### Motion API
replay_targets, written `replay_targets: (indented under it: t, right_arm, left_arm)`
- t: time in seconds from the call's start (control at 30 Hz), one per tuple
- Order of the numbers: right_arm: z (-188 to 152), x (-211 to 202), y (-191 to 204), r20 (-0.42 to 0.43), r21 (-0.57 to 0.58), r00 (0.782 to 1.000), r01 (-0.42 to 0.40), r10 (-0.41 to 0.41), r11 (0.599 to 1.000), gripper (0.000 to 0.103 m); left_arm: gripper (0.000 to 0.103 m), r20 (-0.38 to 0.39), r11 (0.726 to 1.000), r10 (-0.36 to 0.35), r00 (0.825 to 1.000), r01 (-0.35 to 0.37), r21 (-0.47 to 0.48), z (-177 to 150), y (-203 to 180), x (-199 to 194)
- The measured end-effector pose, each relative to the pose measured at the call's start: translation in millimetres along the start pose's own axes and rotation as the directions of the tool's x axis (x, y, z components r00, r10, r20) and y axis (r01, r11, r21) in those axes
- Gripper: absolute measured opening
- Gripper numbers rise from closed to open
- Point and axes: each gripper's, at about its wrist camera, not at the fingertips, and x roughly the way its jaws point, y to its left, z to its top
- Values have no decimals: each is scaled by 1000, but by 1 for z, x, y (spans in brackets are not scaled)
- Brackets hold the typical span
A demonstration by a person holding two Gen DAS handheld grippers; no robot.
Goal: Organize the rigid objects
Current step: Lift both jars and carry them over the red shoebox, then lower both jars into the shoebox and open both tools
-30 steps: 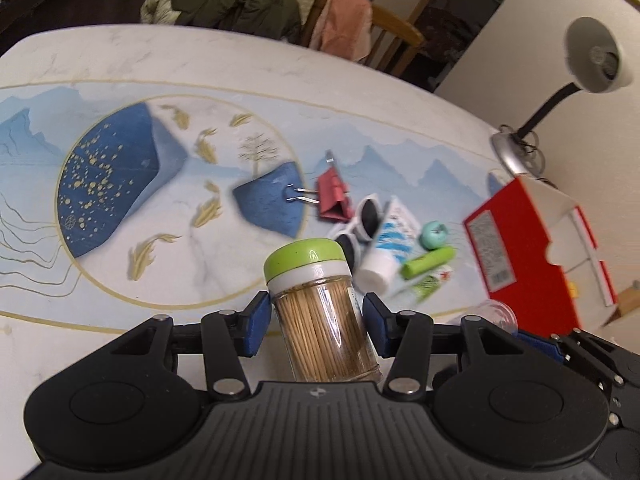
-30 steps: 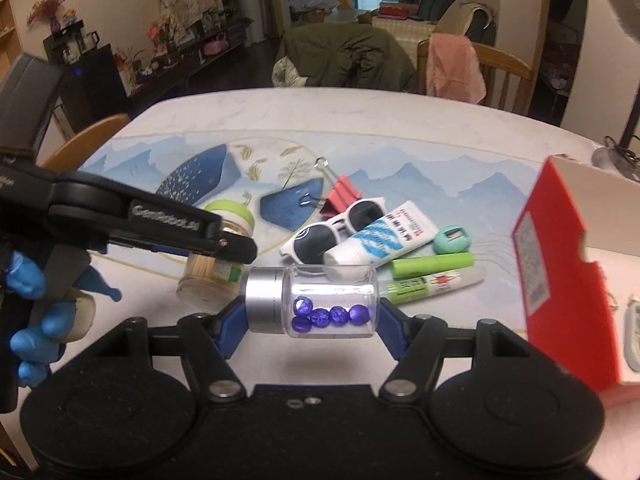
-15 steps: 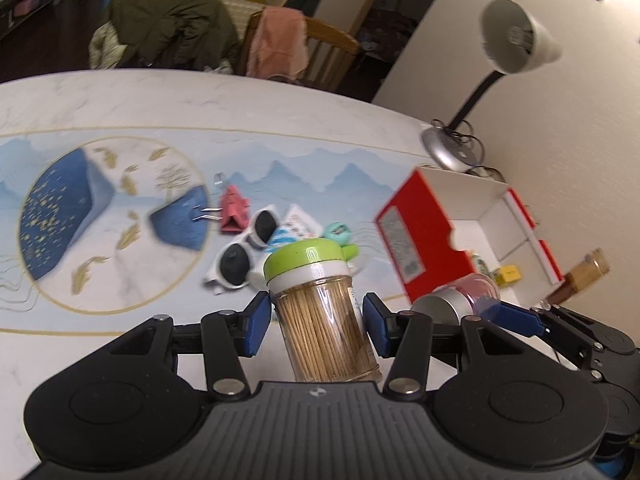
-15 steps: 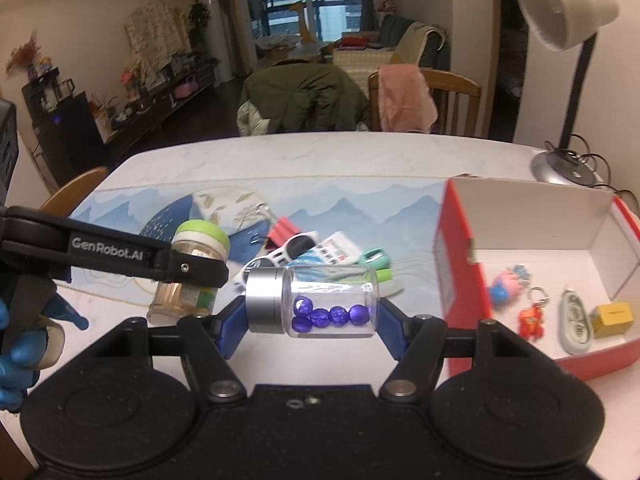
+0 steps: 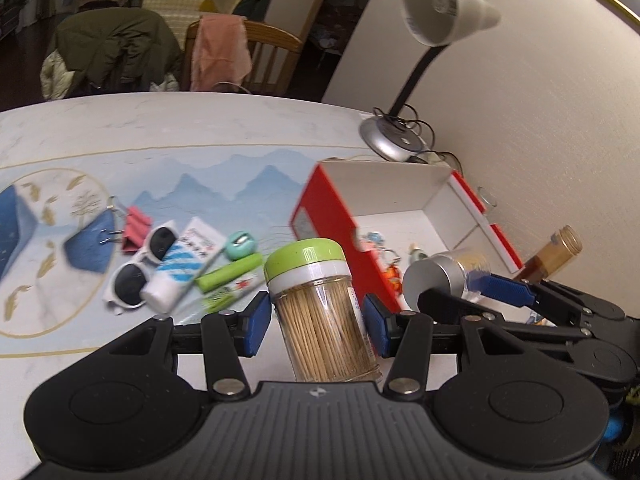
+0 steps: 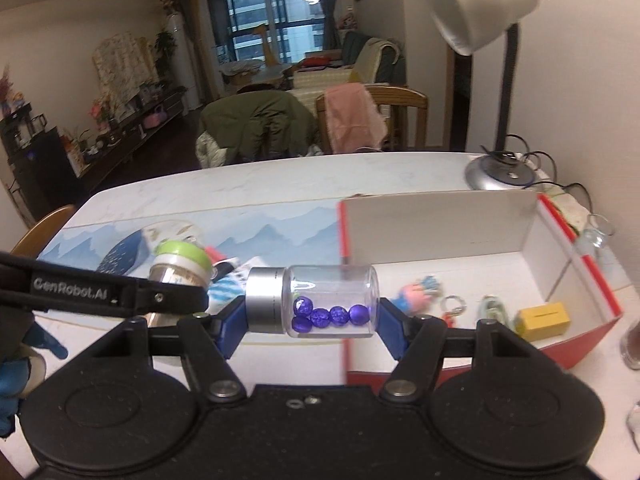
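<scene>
- Green-lidded toothpick jar [image 5: 320,312], left wrist view: upright betw. the blue pads of the left gripper [image 5: 318,326], fingers pinching its clear body just below the lid, so it hangs plumb and the sticks stay settled.
- Same view: red box [image 5: 332,220] lies just beyond the jar, white inside up, open top toward the camera. Looks like the drop spot, since small trinkets already sit in it.
- Left of the box on the tabletop [image 5: 160,128]: white sunglasses [image 5: 144,260], striped tube [image 5: 184,264], green stick [image 5: 230,272], red binder clip [image 5: 136,230], all bunched close, prob. waiting their turn.
- At right, the other tool shows w/ a silver cap [image 5: 432,280] poking toward the box.
- Right wrist view: glass vial [image 6: 320,300] w/ purple beads [image 6: 328,314] lies sideways; right gripper [image 6: 312,312] fingers clamp it end to end, cap on the left pad and base on the right, so it can't roll.
- Vial is over the near-left corner of the box; yellow block [image 6: 542,318] and keyrings lie on the box floor at right, leaving bare floor beside them.
- Lamp [image 6: 480,12] stands at the far right.
</scene>
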Motion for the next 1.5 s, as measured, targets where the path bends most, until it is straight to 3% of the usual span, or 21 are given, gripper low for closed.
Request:
replay_targets:
  t: [0.57,0.87,1.2,1.5]
  right_arm:
    - [17,6,-110,8,61,995,100,-101,993,67]
    - [24,30,-150,-34,69,991,132,-130,989,67]
    - [38,70,-166,-99,46,986,136,-131,990,67]
    - [47,116,-171,-222,13,969,115,-110,993,67]
  left_arm:
    - [50,-40,994,-3,999,8,106,18,-92,63]
    - [50,-82,984,20,996,-5,176,27,-125,108]
    - [50,-159,977,85,984,-51,207,32,-134,163]
    - [50,-225,968,114,968,-57,244,31,-141,197]
